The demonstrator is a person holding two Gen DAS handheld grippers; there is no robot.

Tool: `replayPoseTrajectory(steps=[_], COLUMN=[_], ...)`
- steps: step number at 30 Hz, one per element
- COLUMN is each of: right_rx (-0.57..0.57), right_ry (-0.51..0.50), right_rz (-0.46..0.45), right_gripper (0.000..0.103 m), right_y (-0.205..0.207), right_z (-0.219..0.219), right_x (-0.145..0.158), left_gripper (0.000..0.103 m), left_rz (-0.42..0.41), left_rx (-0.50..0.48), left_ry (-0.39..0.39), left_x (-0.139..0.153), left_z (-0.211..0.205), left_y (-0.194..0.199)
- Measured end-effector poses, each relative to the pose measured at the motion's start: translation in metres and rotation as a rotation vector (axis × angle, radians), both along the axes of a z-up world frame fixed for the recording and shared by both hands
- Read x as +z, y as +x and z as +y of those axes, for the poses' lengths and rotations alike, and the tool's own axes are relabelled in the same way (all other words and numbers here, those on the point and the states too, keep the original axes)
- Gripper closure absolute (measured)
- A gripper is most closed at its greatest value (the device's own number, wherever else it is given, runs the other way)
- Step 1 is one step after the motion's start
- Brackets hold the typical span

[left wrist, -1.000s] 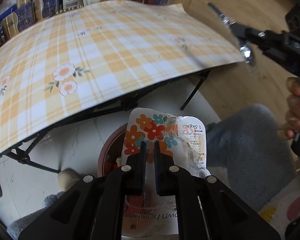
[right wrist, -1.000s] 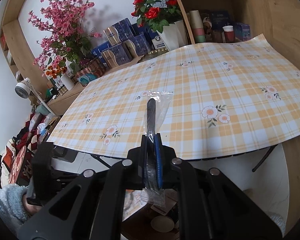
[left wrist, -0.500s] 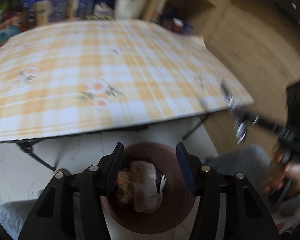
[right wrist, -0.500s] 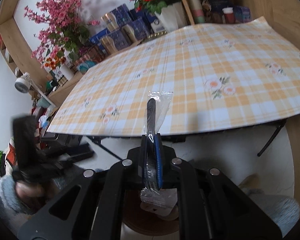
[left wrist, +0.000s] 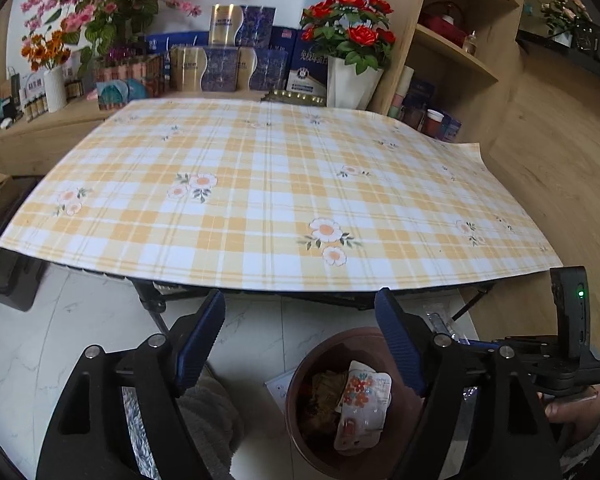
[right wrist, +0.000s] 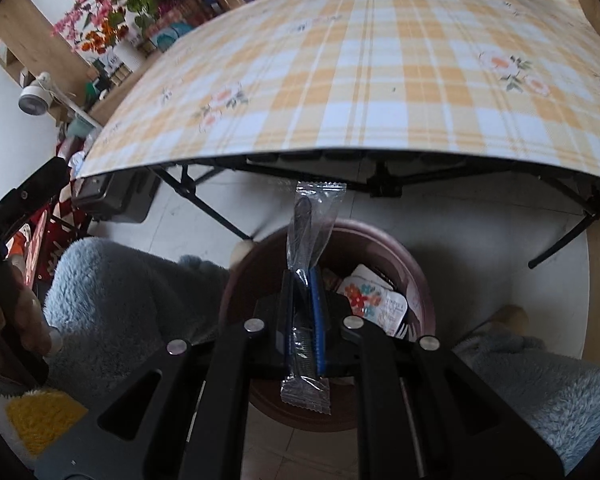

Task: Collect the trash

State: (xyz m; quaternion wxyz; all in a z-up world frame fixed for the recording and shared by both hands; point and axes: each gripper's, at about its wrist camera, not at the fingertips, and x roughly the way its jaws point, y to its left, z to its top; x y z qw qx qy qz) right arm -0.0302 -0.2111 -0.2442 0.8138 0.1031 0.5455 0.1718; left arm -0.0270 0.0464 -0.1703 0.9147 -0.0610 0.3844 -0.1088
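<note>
A dark red round bin (left wrist: 300, 384) (right wrist: 412, 268) stands on the floor below the table's near edge. Inside it lies a white flowered plastic packet (left wrist: 362, 408) (right wrist: 370, 296) among other rubbish. My left gripper (left wrist: 300, 334) hovers above the bin, its jaws opening wide with nothing between them. My right gripper (right wrist: 302, 280) is shut on a clear plastic wrapper (right wrist: 314, 224) with a dark utensil inside, held upright just over the bin. In the left wrist view the right gripper's body (left wrist: 556, 360) shows at the right edge.
The table with a yellow plaid flowered cloth (left wrist: 280, 184) (right wrist: 380, 60) overhangs the bin on black folding legs (right wrist: 204, 200). Grey fleece knees (right wrist: 120, 292) (right wrist: 540, 380) flank the bin. Flower vases, boxes and wooden shelves (left wrist: 452, 48) stand behind the table. A white sheet (left wrist: 278, 386) lies by the bin.
My left gripper let go of the flowered packet, which dropped into the bin, then opened wide and rose. My right gripper sank with the wrapper from above the table to just over the bin.
</note>
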Motion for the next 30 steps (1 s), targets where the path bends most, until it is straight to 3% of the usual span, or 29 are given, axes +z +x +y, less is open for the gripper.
replayPoseTrajectory(steps=[9, 10, 12, 15, 22, 30], right_rx=[0.021, 0.023, 0.012, -0.005, -0.046, -0.074], right_ry=[-0.002, -0.005, -0.016, -0.035, -0.100, -0.150], right_rz=[0.028, 0.029, 0.019, -0.026, -0.063, -0.186], right_gripper=[0.085, 0.079, 0.034, 0.013, 0.007, 0.006], right_y=[0.003, 0.003, 0.002, 0.002, 0.008, 0.015], right_z=[0.002, 0.003, 0.002, 0.001, -0.010, -0.023], right_x=[-0.006, -0.006, -0.004, 0.005, 0.020, 0.071], left_gripper=[0.023, 0.023, 0.019, 0.014, 0.011, 0.011], left_rz=[0.027, 0.030, 0.035, 0.046, 0.058, -0.044], left_rx=[0.014, 0.015, 0.021, 0.027, 0.037, -0.012], left_ry=[-0.013, -0.013, -0.011, -0.020, 0.001, 0.103], left_x=[-0.008, -0.009, -0.010, -0.011, -0.010, 0.023], left_z=[0.005, 0.005, 0.005, 0.006, 0.005, -0.015], left_y=[0.001, 0.001, 0.002, 0.004, 0.006, 0.009])
